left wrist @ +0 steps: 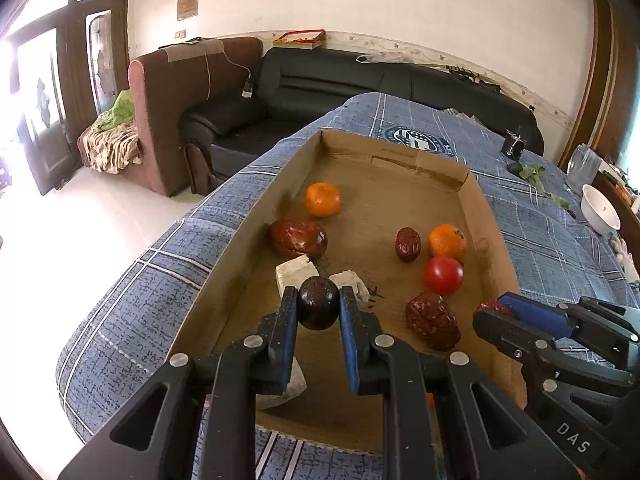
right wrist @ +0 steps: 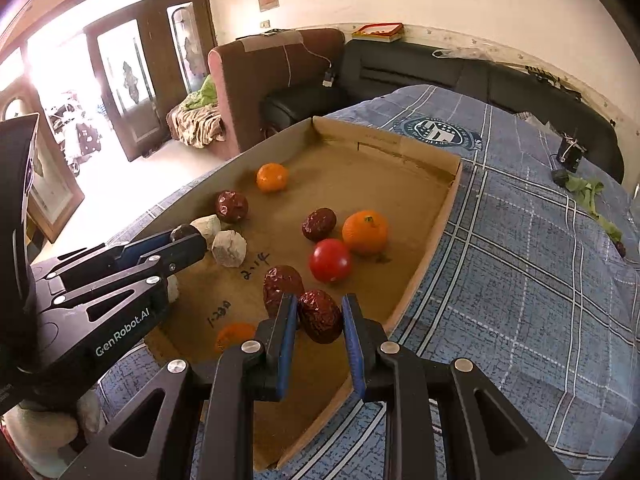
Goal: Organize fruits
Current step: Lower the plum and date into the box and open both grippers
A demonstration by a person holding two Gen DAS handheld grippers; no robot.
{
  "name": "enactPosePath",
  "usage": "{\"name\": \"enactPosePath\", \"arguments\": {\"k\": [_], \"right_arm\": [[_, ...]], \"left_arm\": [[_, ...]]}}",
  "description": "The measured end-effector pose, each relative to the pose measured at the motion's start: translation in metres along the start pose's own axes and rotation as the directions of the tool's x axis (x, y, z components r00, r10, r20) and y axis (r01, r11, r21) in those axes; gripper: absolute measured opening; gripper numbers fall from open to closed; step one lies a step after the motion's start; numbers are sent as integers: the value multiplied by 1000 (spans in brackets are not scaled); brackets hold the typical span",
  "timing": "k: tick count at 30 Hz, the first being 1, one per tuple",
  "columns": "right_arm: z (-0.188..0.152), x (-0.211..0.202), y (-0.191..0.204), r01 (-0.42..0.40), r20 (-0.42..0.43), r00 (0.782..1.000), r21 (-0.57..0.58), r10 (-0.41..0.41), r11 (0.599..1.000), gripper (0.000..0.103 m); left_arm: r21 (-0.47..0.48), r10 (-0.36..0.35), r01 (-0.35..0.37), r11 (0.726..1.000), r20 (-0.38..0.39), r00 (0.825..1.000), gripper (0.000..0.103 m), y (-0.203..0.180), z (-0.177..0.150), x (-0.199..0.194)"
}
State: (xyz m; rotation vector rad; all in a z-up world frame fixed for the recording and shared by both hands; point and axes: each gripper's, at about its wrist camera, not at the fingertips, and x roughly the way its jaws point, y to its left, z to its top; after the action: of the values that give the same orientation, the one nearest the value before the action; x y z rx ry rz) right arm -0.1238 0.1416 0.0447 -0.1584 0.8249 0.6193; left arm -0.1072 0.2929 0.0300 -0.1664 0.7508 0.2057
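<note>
A shallow cardboard tray (left wrist: 476, 208) lies on a blue plaid cloth. My left gripper (left wrist: 319, 300) is shut on a dark round fruit (left wrist: 318, 310), held just above the tray's near left part. My right gripper (right wrist: 320, 304) is shut on a wrinkled red date (right wrist: 320, 318) over the tray's near right corner. In the tray lie two oranges (right wrist: 272, 177) (right wrist: 365, 232), a red tomato (right wrist: 330, 260), three more dates (right wrist: 231, 206) (right wrist: 319, 224) (right wrist: 282, 286) and white chunks (right wrist: 229, 248). A third orange (right wrist: 234, 336) is partly hidden near the front wall.
The cloth-covered table (right wrist: 520, 280) drops off at the left towards a bright floor. A white bowl (left wrist: 600, 208), green leaves (left wrist: 534, 172) and a small black object (left wrist: 514, 146) lie on the far right. A black sofa (left wrist: 360, 80) stands behind.
</note>
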Motion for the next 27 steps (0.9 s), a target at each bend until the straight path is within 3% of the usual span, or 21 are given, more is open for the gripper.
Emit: {"name": "enactPosePath", "arguments": {"k": [6,8,9,11,13,16,19,22,25,27], "right_arm": [[0,4,-1,-9,-9,1000,7,9,1000,26],[0,5,-3,-20,-10,1000,15,20,1000,26],[1,5,-4,-31,-11,999,24,32,999,27],[1,3,-6,-48,-7,999,39,48,998,39],[2,-1,-8,-57,6,998,53,57,997,56],[2,-9,-9,-62,26,998,63,60,996,57],[1,-22,-14,-61,49,997,81,57,995,58],[-1,-37,-22,-51,77,996,106,43,993,67],[-5,-54,-33,-34,107,994,135,19,990,69],[-11,-65,-40,-19,127,992,154,-1,988,71]], "left_arm": [[-14,-3,3,1000,0,1000,20,2,0,1],[-21,-5,5,1000,2,1000,24,3,0,-1],[-23,-6,6,1000,5,1000,32,4,0,-2],[-24,-5,5,1000,16,1000,48,4,1,-7],[-21,-4,4,1000,28,1000,52,3,2,-12],[-13,2,-2,1000,45,999,63,1,3,-21],[-6,17,-17,1000,68,998,67,-3,3,-33],[2,37,-37,999,94,995,73,-8,3,-45],[16,117,-121,993,160,980,81,-19,3,-63],[5,188,-194,981,223,956,93,-26,3,-78]]}}
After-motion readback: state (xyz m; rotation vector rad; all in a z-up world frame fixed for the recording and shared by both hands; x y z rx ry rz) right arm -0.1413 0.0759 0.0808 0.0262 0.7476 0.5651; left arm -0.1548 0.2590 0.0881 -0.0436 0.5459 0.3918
